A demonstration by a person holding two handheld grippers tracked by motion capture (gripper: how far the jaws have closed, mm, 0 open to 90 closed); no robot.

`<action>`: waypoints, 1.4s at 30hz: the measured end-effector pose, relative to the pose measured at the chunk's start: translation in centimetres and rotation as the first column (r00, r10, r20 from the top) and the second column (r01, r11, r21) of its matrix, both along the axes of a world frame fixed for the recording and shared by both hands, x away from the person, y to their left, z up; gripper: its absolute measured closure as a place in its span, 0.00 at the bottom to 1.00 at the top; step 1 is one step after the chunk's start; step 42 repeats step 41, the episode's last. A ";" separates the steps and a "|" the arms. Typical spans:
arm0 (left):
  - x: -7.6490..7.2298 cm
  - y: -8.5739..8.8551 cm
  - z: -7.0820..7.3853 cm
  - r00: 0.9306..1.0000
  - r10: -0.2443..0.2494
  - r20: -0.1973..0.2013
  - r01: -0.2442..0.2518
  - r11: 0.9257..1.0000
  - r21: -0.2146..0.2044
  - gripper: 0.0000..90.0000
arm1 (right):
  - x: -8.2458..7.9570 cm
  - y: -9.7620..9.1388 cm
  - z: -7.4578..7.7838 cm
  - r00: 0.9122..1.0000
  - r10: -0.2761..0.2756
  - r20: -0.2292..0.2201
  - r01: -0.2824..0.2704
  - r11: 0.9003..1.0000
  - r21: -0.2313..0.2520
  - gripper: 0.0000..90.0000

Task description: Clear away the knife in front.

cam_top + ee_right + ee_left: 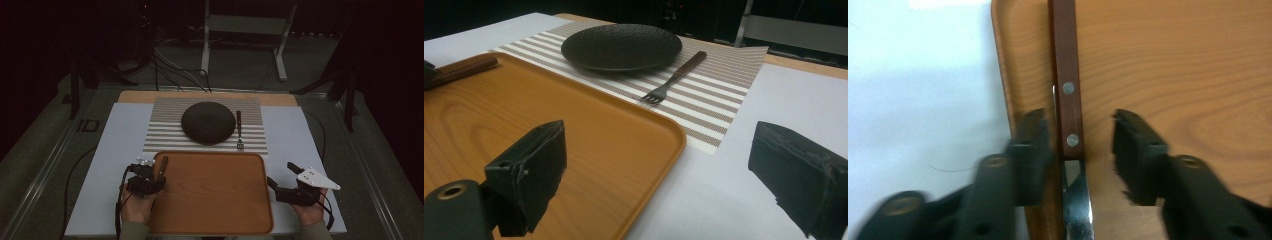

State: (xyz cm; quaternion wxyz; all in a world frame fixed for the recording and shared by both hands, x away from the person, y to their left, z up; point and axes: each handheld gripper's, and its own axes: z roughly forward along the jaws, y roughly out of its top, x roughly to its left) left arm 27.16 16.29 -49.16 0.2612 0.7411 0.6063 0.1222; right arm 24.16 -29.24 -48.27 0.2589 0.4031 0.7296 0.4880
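The table (120, 150) carries a white covering, with a striped placemat (165, 135) laid at its far side, apparently as a place setting. A wooden tray (215, 200) sits nearest the person, its far edge just beside the placemat, which suggests it serves as the carrier from which cutlery is drawn. On the placemat a dark round plate (208, 122) stands at centre, and a fork (239, 131) lies just to its right, tines toward the tray; the space left of the plate is bare, a likely destination for the knife, though that is judgement only. The left gripper (152, 172) sits over the tray's left rim with its jaws spread either side of a knife (1068, 115), neither jaw clearly pressing it; the nearer jaw appears close against the handle. The right gripper (280, 175) rests off the tray's right edge over the white covering, jaws spread and holding nothing. The knife lies flat along the tray's left edge, with a reddish-brown wooden handle, two metal rivets and a polished steel blade toward the camera.
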 end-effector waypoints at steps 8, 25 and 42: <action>-0.1 -0.2 1.1 0.997 -0.018 0.081 0.021 0.999 -0.036 0.29 | 0.0 0.0 0.0 1.000 0.000 0.001 0.000 1.000 0.001 0.09; 0.4 2.6 4.6 0.918 -0.077 0.390 0.137 0.982 -0.128 0.00 | 0.0 0.0 0.0 1.000 0.000 0.002 0.000 1.000 0.001 0.09; -0.4 6.8 3.0 0.855 -0.045 0.516 0.118 0.987 -0.109 0.00 | -0.1 -0.1 0.1 1.000 0.001 0.010 -0.001 1.000 0.003 0.09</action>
